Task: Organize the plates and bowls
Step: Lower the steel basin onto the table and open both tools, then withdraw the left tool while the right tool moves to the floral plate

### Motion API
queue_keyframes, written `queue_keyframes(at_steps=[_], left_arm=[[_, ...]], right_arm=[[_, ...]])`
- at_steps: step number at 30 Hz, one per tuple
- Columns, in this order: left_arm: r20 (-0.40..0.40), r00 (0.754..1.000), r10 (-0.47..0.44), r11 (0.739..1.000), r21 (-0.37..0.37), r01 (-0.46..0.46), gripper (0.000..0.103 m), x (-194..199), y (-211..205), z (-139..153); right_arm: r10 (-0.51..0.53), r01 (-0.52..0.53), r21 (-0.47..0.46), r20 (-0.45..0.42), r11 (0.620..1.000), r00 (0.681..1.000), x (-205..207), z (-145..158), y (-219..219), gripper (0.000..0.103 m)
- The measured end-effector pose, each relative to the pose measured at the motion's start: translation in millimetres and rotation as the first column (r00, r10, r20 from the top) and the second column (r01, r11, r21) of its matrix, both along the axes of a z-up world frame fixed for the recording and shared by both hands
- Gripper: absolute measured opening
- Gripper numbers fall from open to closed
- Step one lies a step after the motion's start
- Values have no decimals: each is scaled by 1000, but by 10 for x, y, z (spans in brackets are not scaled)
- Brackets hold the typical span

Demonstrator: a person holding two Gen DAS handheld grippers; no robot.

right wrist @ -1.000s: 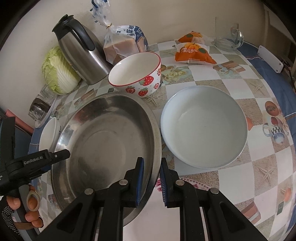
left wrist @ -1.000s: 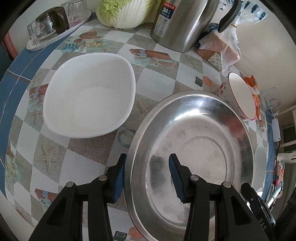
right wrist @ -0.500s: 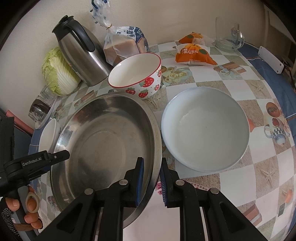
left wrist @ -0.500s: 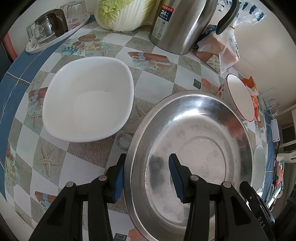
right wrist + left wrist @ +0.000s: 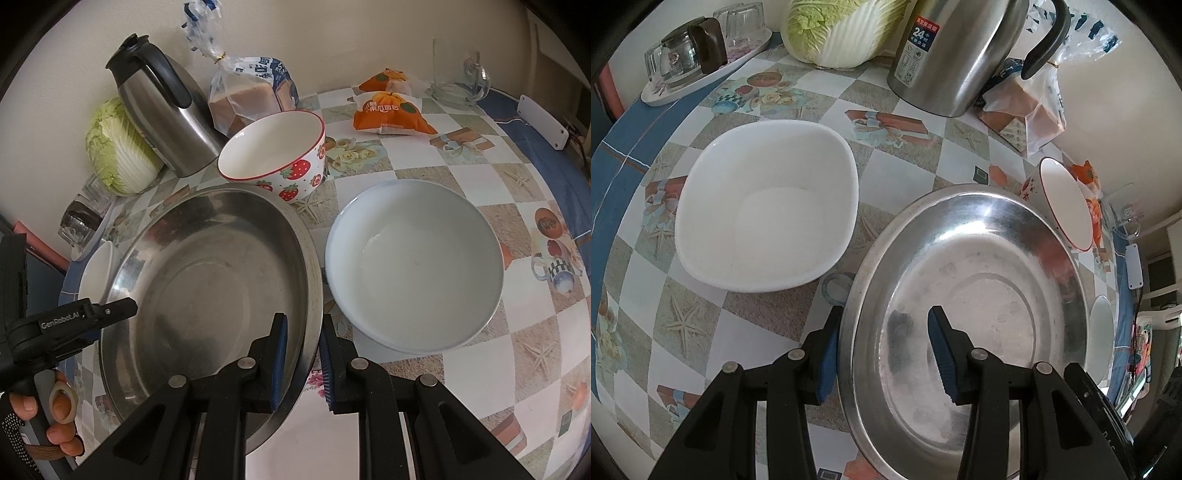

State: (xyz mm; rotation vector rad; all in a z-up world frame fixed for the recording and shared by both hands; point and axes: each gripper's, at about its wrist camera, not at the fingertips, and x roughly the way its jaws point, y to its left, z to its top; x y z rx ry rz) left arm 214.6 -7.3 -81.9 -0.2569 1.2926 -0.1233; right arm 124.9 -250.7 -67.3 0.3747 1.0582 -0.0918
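Since 1 s ago the steel basin (image 5: 964, 314) has slid slightly toward the kettle (image 5: 953, 55) at the tabletop's back edge; the square white bowl (image 5: 768, 206) sits lower in my left view. Grips unchanged.

Left to right across the tabletop:
- Square white bowl, near the left edge, just beside the basin, apart from it.
- My left gripper (image 5: 882, 347): jaws wide, straddling the basin's left rim, outer pad at the rim, inner pad standing off the metal. Not clamped.
- Steel basin, centre, between my 2 tools.
- My right gripper (image 5: 303, 362): jaws narrowed on the basin's right rim, 1 pad inside, 1 outside. Looks like a pinch.
- Round white bowl (image 5: 413, 266), toward the right edge; strawberry bowl (image 5: 275, 155) behind the basin.

Step, as I judge it: repositioning the basin 2-handed. Next calls for closing the left jaws before lifting, or it tips.

Only the right view shows the round bowl whole; only the left shows the square bowl whole.
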Motion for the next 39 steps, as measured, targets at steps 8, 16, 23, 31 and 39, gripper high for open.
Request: queue_keyframes(at_steps=[8, 16, 23, 31, 39], left_arm=[[25, 1000, 6, 1000, -3, -6, 47, -68, 41, 131], [80, 997, 22, 1000, 2, -22, 47, -157, 150, 318], [167, 985, 41, 999, 7, -43, 78, -294, 233, 533], [283, 958, 35, 998, 45, -50, 92, -504, 218, 767], [433, 901, 14, 996, 73, -50, 97, -843, 154, 1002]], right_arm=[[-2, 2, 4, -6, 1000, 1000, -36, 53, -12, 18], [-19, 20, -46, 27, 999, 999, -114, 263, -19, 18], [-19, 21, -78, 28, 997, 999, -154, 329, 44, 19], [-20, 26, -112, 57, 993, 998, -274, 445, 111, 57], [10, 3, -124, 106, 992, 994, -466, 568, 256, 77]])
